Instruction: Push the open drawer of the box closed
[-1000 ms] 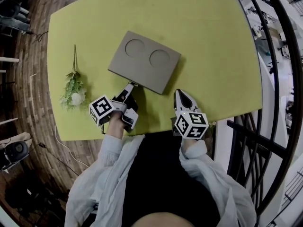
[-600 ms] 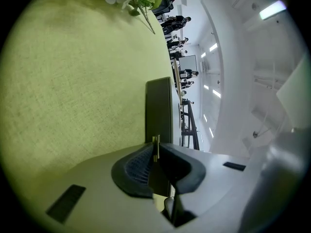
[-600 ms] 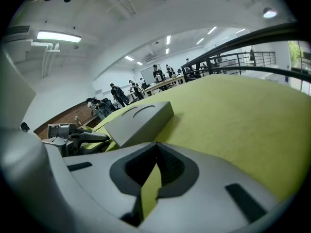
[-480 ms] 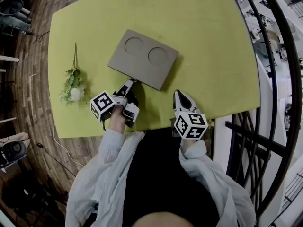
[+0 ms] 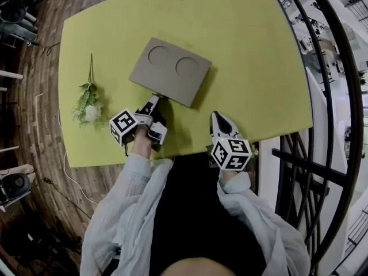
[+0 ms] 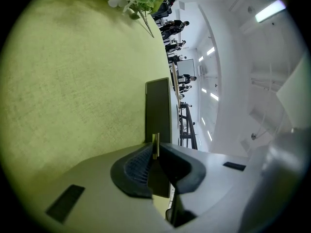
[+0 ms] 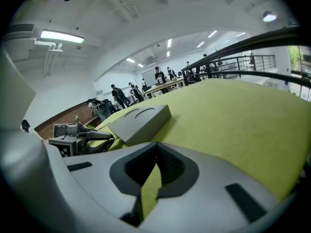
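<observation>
A flat grey box (image 5: 169, 71) with two round recesses in its lid lies on the yellow-green table (image 5: 253, 50). My left gripper (image 5: 154, 98) reaches its near long side. In the left gripper view the box's dark front (image 6: 158, 110) stands straight ahead, and my left gripper (image 6: 155, 147) is shut on a thin brass pull. No gap shows between drawer and box in the head view. My right gripper (image 5: 218, 115) rests shut and empty, to the right of the box and nearer me. The right gripper view shows the box (image 7: 141, 122) beyond its tips (image 7: 156, 147).
An artificial flower sprig (image 5: 88, 109) lies at the table's left side. The table's near edge runs just under both grippers. A dark metal railing (image 5: 339, 125) curves along the right. A wooden floor with chairs lies to the left.
My left gripper has shifted a little forward toward the box, and the box now sits slightly farther up and left in the head view. The right gripper has hardly moved.
</observation>
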Tool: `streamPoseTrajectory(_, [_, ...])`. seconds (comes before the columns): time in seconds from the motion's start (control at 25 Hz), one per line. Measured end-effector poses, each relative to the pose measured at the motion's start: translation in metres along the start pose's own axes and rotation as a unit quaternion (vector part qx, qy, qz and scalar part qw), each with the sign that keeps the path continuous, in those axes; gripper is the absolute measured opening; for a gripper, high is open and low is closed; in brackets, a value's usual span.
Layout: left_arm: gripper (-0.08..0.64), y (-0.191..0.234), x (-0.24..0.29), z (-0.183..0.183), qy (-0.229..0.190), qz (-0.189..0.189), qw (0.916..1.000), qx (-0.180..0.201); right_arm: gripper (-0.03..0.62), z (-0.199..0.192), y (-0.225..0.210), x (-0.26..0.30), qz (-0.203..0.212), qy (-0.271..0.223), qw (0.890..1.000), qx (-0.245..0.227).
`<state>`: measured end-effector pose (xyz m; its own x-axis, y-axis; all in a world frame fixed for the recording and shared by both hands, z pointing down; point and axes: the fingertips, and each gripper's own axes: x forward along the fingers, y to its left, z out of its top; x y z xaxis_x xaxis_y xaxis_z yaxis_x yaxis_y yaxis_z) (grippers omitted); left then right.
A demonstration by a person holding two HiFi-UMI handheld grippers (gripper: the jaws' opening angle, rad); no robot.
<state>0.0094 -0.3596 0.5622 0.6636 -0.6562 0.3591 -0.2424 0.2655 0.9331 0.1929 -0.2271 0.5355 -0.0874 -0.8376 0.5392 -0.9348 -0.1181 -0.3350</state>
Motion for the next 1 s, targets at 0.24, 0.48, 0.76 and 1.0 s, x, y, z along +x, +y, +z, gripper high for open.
streamPoseTrajectory(0.24, [0.037, -0.015, -0.034, -0.016, -0.005, -0.011, 0.9965, 0.083, 0.006, -0.002, 0.007, -0.008, 0.019, -0.007, 1.0, -0.007])
streamPoseTrajectory(0.48, [0.035, -0.055, -0.086, -0.034, -0.023, -0.049, 0.9632, 0.263, 0.006, 0.003, 0.028, -0.028, 0.058, -0.026, 0.998, -0.019])
streamPoseTrajectory(0.76, [0.035, -0.094, -0.134, -0.054, -0.063, -0.089, 0.9081, 0.404, 0.006, 0.021, 0.037, -0.059, 0.071, -0.053, 0.994, -0.059])
streamPoseTrajectory(1.0, [0.035, -0.102, -0.157, -0.071, -0.08, -0.1, 0.8622, 0.49, 0.006, 0.038, 0.05, -0.079, 0.093, -0.08, 0.988, -0.098])
